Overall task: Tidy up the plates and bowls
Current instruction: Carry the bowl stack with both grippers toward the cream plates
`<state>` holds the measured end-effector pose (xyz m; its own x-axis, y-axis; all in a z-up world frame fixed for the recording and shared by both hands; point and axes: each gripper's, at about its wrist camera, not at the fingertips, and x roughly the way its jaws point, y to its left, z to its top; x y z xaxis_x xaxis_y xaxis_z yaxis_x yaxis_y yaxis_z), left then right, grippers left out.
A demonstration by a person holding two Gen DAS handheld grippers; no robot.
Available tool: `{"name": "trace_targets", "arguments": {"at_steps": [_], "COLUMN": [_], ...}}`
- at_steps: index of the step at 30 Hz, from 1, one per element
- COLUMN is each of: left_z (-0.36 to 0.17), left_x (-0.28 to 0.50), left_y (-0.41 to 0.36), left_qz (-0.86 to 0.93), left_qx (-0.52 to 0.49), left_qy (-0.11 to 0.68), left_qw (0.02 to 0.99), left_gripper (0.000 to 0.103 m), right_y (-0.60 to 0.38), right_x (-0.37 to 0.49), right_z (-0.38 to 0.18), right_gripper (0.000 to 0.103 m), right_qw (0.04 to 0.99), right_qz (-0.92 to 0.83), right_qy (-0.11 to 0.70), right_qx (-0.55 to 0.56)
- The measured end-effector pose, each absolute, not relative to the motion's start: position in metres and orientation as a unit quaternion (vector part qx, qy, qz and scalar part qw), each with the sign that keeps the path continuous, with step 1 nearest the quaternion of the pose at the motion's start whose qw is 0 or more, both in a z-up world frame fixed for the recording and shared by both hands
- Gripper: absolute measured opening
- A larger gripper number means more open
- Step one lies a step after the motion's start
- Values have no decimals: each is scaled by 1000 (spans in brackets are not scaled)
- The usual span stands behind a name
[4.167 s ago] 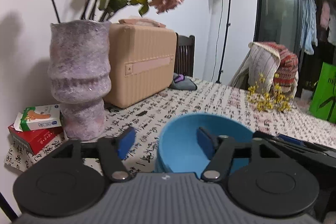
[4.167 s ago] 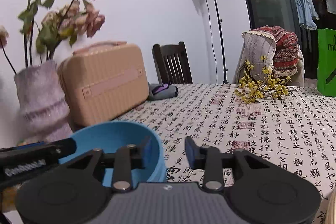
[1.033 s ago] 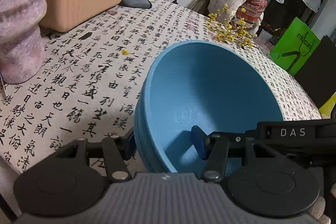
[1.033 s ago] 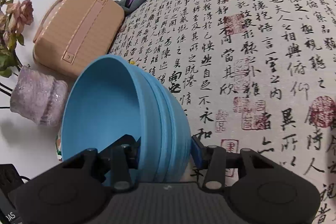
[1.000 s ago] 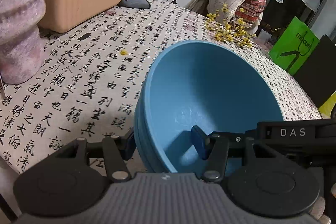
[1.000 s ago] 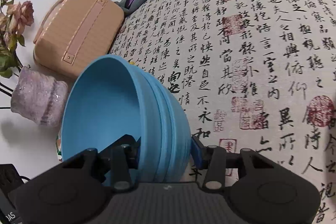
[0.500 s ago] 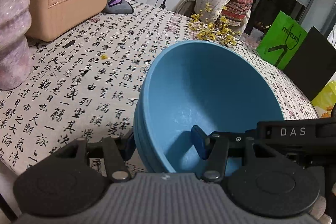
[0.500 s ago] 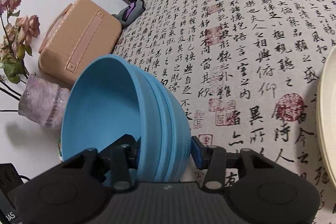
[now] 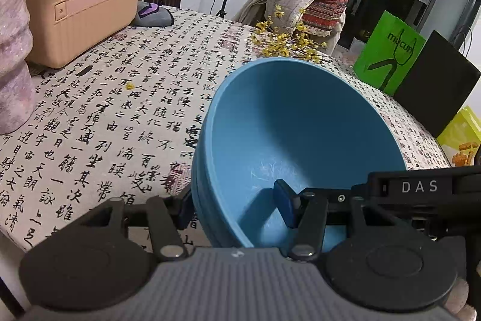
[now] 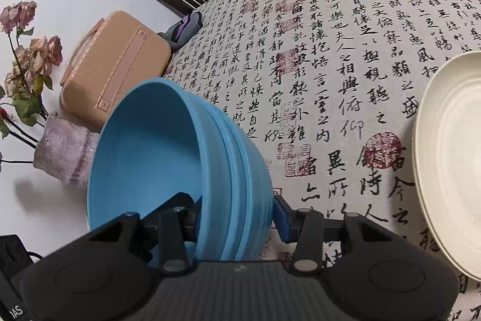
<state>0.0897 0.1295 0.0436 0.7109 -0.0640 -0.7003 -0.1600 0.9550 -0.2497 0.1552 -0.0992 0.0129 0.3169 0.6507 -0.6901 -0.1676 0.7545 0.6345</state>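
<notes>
A stack of blue bowls [image 9: 300, 125] is hanging tilted above the table [image 9: 120, 110], gripped from both sides. The left hand-held gripper [image 9: 237, 208] is clamping the stack's wall, one finger inside the top bowl, the other outside. The right hand-held gripper [image 10: 240, 214] is pinching the opposite wall the same way; its body, reading "DAS", is showing in the left wrist view. A cream plate [image 10: 451, 158] is lying on the table to the right. A green bag [image 9: 390, 50] is reading "mucun". The tablecloth is carrying printed Chinese calligraphy.

The cream plate [image 10: 451, 164] is cut off at the right edge.
</notes>
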Motion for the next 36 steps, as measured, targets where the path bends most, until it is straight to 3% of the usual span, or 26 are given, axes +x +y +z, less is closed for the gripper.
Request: {"name": "trace_targets", "arguments": {"at_steps": [36], "left_z": [47], "left_x": [98], "left_y": [35], "left_qz": [-30], "left_qx": [-128], "left_qy": [380], "left_qw": [916], "left_gripper": [54], "right_y": [-199], "right_x": [139], "right_z": [16], "right_gripper": [44], "right_qw": [800], "right_qz": [225], "right_qy": [497], "right_qx": [249]}}
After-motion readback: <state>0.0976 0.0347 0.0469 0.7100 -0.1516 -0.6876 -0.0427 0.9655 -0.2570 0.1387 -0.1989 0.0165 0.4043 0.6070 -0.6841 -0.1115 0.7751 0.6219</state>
